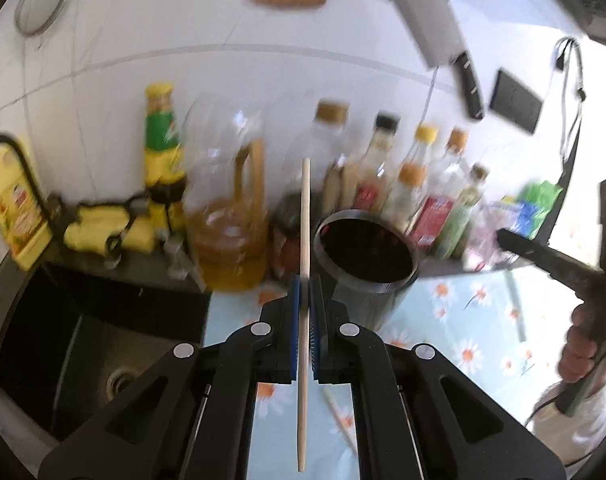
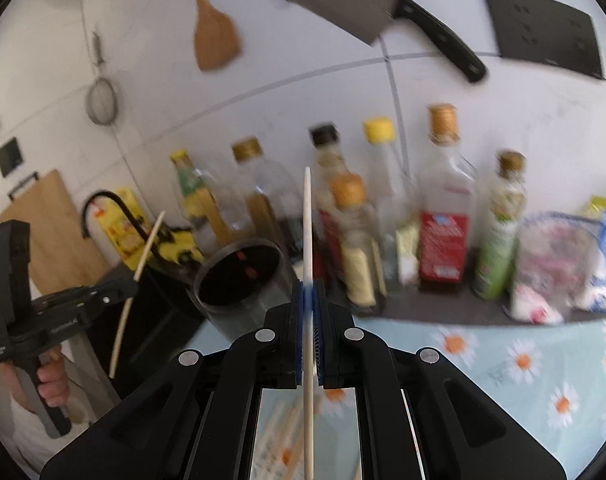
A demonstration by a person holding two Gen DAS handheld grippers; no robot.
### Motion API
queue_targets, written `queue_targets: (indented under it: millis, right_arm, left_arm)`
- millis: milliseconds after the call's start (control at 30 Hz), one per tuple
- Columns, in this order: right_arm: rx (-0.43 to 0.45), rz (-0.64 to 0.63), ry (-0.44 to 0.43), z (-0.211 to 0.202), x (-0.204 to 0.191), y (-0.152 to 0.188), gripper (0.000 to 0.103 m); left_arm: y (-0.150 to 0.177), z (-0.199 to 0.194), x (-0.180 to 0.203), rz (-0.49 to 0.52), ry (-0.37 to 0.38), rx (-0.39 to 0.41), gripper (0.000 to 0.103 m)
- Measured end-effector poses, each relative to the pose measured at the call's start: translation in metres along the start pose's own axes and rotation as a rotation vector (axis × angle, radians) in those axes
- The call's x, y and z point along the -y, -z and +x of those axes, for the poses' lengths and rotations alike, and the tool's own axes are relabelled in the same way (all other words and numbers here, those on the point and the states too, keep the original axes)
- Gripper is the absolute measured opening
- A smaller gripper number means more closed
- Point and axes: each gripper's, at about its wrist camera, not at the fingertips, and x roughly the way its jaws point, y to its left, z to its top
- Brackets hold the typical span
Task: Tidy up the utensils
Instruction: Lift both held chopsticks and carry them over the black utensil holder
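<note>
- The left gripper (image 1: 305, 280) is clenched on a wooden chopstick (image 1: 304, 216), which stands almost upright between the blue pads.
- The right gripper (image 2: 312, 288) grasps a second, paler chopstick (image 2: 308, 224) in the same manner.
- The dark round utensil holder (image 1: 365, 256) stands just ahead, near the bottles (image 1: 423, 184), and its mouth is open.
- To do this step well, I think each stick should come over the mouth, tip down, one after the other, so they do not collide.
- More chopsticks (image 2: 281, 420) lie on the daisy-pattern cloth (image 2: 523, 364).
- Beside the counter is a dark sink (image 1: 103, 344); a cleaver (image 2: 331, 0) and a wooden spatula (image 2: 215, 36) hang on the white tiled wall.
</note>
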Motion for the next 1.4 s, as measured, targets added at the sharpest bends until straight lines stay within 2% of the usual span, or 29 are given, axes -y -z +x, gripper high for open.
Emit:
queue_targets:
  millis: [133, 333, 533, 833, 933, 1067, 1200, 1400]
  right_arm:
    - [0.042, -0.002, -0.062, 0.013, -0.01, -0.019, 0.005]
    - [0.121, -0.028, -0.145, 0.025, -0.031, -0.04, 0.005]
    - [0.216, -0.054, -0.212, 0.041, -0.043, -0.048, 0.005]
    - [0.313, -0.066, -0.282, 0.068, -0.04, -0.047, 0.005]
    - [0.333, -0.059, -0.311, 0.079, -0.034, -0.045, 0.005]
    - [0.34, -0.025, -0.324, 0.092, -0.023, -0.04, 0.005]
    - [0.318, -0.01, -0.304, 0.104, -0.016, -0.032, 0.005]
    - [0.268, -0.054, -0.281, 0.109, -0.017, -0.019, 0.005]
  left_arm:
    - [-0.021, 0.0, 0.006, 0.019, 0.038, 0.06, 0.005]
    - [-0.043, 0.003, 0.008, 0.017, 0.135, 0.168, 0.005]
    - [-0.055, 0.017, 0.001, -0.033, 0.325, 0.265, 0.005]
    - [-0.054, 0.049, -0.007, -0.07, 0.41, 0.4, 0.005]
    - [-0.053, 0.064, -0.01, -0.093, 0.447, 0.422, 0.005]
    - [-0.048, 0.082, -0.015, -0.119, 0.437, 0.436, 0.005]
    - [-0.037, 0.091, -0.014, -0.108, 0.422, 0.414, 0.005]
    - [-0.025, 0.092, -0.011, -0.083, 0.392, 0.388, 0.005]
